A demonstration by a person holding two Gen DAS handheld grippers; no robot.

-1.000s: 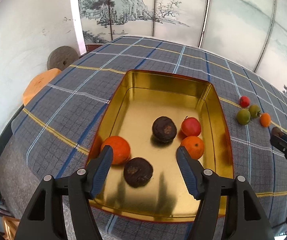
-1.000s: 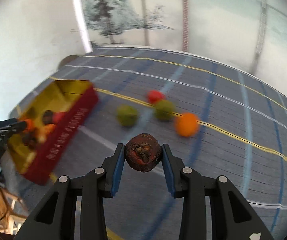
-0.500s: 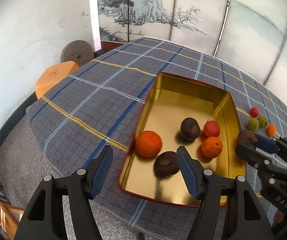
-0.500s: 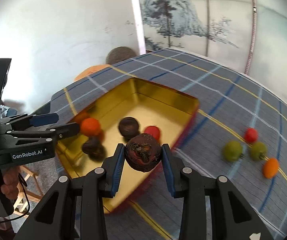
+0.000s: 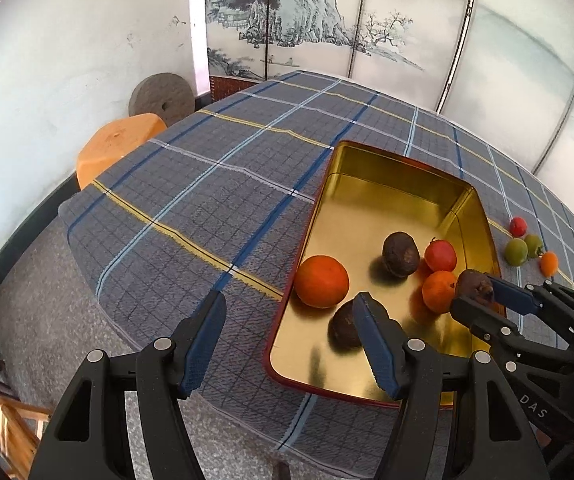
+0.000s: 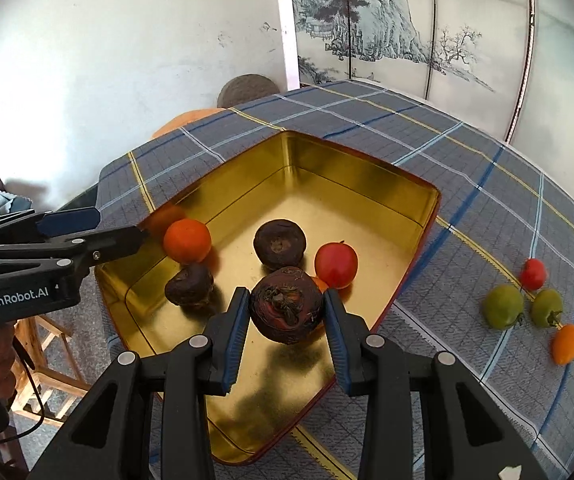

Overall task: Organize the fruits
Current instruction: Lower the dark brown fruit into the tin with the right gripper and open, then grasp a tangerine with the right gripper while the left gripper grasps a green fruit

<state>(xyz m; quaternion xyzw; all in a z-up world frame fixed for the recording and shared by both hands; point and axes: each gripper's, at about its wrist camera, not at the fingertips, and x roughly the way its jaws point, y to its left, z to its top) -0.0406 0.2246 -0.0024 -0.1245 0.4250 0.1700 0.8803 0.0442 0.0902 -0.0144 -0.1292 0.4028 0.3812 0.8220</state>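
A table covered with a grey-blue checked cloth [image 6: 467, 184] with blue, white and yellow lines carries everything. On the cloth stands a gold tin tray [image 6: 367, 176] with a red outer rim, near the table's edge. Well apart from the tray, on the cloth, lie four small fruits close together: a red tomato [image 6: 532, 273], two green tomatoes [image 6: 503, 306] [image 6: 546, 307] and an orange one [image 6: 566, 343].
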